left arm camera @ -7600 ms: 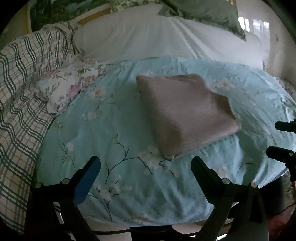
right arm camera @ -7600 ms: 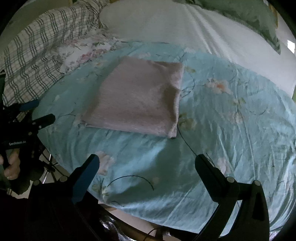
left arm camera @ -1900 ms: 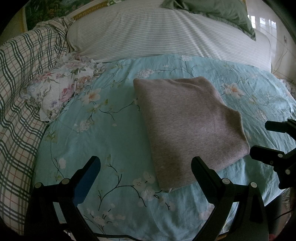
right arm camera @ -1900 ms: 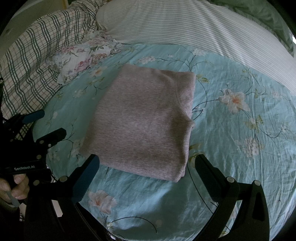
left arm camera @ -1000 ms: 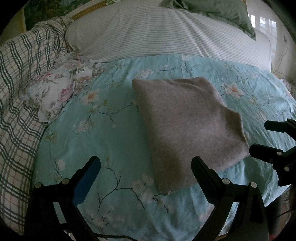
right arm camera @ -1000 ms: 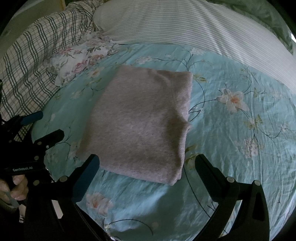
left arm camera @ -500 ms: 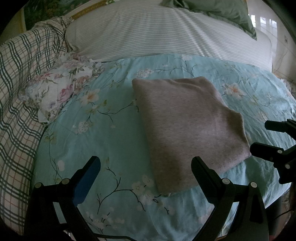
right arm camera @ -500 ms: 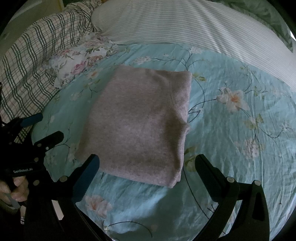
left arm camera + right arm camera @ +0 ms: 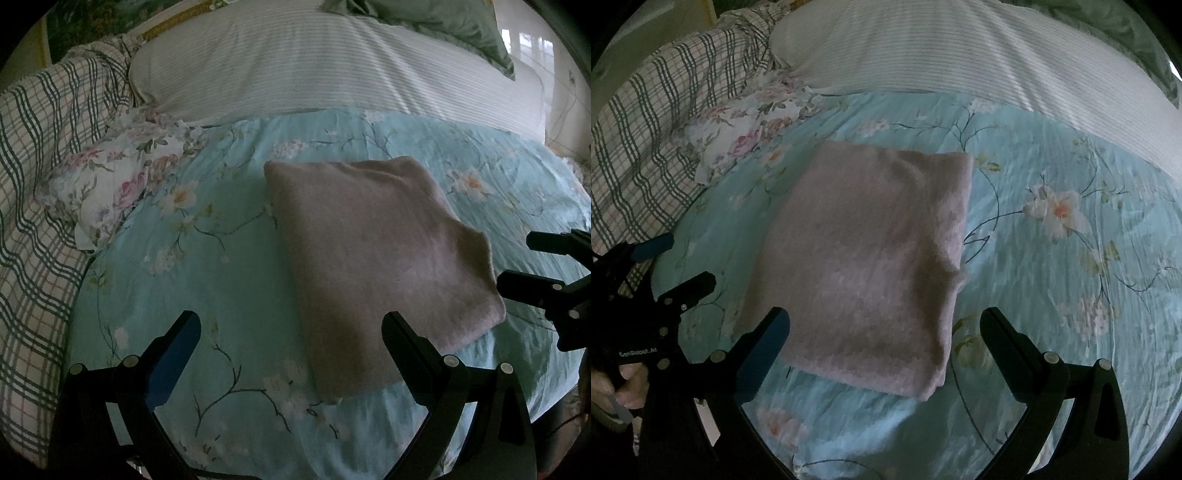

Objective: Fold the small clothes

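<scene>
Plenty of open sheet (image 9: 207,266) all round the folded cloth (image 9: 373,251), so either gripper can slide in from the near edge or the sides. Only stuff crowding it is the floral pillow (image 9: 110,184) and plaid blanket (image 9: 33,155) off left, and the striped pillow (image 9: 314,62) behind.

One folded pinkish-grey knit garment (image 9: 373,251) lies on one light-blue floral bedsheet (image 9: 207,258). There are two black two-finger grippers, one white striped pillow (image 9: 314,70), one small floral cloth (image 9: 118,181) and one green-checked blanket (image 9: 33,155).
</scene>
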Action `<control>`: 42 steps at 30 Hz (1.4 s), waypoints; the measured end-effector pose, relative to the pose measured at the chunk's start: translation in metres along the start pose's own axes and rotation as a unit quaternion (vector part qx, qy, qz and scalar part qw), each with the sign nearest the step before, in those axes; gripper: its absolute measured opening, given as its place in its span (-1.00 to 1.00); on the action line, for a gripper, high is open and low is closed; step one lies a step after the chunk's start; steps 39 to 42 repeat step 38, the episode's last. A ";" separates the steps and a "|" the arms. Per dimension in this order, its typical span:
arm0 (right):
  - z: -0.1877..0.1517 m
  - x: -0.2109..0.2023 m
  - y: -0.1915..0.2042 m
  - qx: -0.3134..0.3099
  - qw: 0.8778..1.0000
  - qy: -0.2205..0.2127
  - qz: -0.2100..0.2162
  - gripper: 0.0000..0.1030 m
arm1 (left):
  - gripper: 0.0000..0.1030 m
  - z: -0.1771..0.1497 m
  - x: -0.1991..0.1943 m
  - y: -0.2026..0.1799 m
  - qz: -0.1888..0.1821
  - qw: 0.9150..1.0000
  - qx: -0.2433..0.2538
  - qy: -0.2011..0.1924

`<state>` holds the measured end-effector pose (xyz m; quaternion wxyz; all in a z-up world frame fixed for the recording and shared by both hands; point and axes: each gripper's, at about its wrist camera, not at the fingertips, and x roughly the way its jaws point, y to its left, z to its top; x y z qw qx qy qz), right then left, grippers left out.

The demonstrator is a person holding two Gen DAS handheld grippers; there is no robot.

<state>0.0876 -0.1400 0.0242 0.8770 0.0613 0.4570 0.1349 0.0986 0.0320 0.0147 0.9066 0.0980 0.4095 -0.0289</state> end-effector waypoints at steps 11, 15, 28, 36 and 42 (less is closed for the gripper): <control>0.006 0.011 -0.008 0.005 1.000 0.006 -0.001 0.99 | 0.92 0.015 0.014 0.008 0.016 1.000 0.002 -0.005; 0.006 0.012 -0.009 0.006 1.000 0.007 0.000 0.99 | 0.92 0.016 0.015 0.009 0.015 1.000 0.001 -0.004; 0.009 0.019 -0.016 0.010 1.000 0.010 0.004 0.99 | 0.92 0.018 0.019 0.010 0.017 1.000 0.001 -0.003; 0.009 0.028 -0.021 0.017 1.000 0.015 0.005 0.99 | 0.92 0.021 0.023 0.011 0.017 1.000 -0.005 0.001; 0.008 0.032 -0.023 0.021 1.000 0.018 0.006 0.99 | 0.92 0.021 0.025 0.010 0.019 1.000 -0.005 0.002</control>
